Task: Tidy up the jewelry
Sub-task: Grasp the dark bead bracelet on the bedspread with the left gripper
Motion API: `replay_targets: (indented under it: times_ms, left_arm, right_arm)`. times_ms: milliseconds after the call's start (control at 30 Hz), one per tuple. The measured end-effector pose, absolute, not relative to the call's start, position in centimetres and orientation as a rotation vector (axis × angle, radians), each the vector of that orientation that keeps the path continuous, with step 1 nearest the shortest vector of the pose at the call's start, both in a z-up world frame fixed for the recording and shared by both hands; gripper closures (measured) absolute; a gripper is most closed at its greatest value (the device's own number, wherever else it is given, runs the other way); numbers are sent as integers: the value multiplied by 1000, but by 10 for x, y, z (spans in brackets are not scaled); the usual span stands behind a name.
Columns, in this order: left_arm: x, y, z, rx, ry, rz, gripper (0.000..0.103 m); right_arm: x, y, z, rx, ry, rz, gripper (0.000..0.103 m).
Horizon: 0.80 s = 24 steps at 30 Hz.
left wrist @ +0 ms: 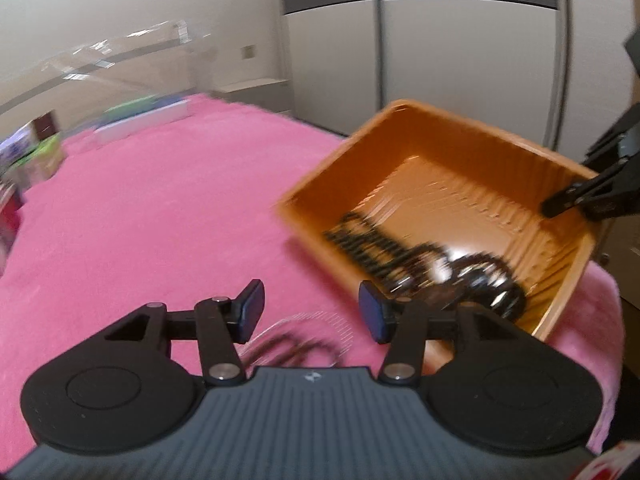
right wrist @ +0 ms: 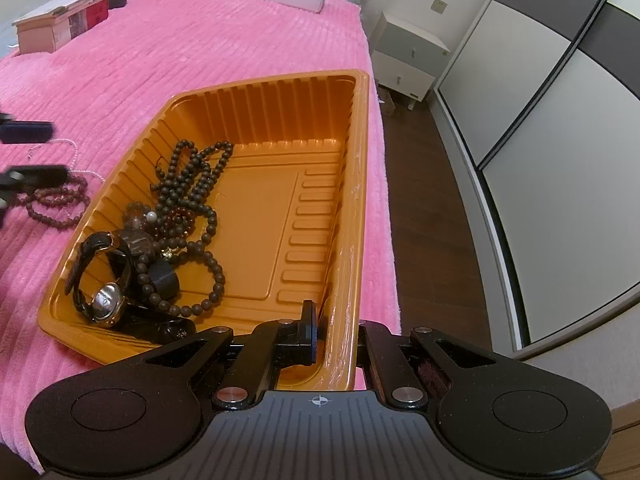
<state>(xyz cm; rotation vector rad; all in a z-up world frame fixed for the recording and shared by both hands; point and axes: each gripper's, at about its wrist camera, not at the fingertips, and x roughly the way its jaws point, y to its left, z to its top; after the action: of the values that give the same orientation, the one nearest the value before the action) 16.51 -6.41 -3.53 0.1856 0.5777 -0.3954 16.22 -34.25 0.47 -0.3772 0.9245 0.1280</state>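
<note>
An orange tray (right wrist: 280,152) sits on a pink blanket (right wrist: 168,52). The right gripper (right wrist: 336,332) is clamped on the tray's near rim, one finger inside the wall and one outside. Inside the tray, at its left end, lie dark bead strands (right wrist: 192,184) and a wristwatch (right wrist: 106,300). The left gripper (left wrist: 310,312), just left of the tray, stands apart and empty above a reddish bead bracelet (right wrist: 56,200) and a thin chain (right wrist: 60,143) on the blanket.
</note>
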Motion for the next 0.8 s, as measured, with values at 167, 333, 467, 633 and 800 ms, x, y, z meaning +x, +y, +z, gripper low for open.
replay_targets:
  times_ms: [167, 333, 467, 633, 800]
  left_arm:
    - [148, -19, -44, 180, 603, -283, 55]
    - [136, 17, -57, 152, 647, -201, 58]
    - [131, 29, -66, 141, 676, -183, 62]
    - [137, 28, -74, 129, 695, -199, 67]
    - [153, 16, -79, 138, 707, -233, 76]
  right_arm:
    - [162, -343, 4, -378, 924, 128, 99]
    - [162, -343, 4, -378, 924, 126, 99]
    - [163, -342, 4, -379, 927, 125, 99]
    - [163, -343, 4, -383, 927, 123, 99]
    - [162, -343, 3, -384, 930, 123, 98]
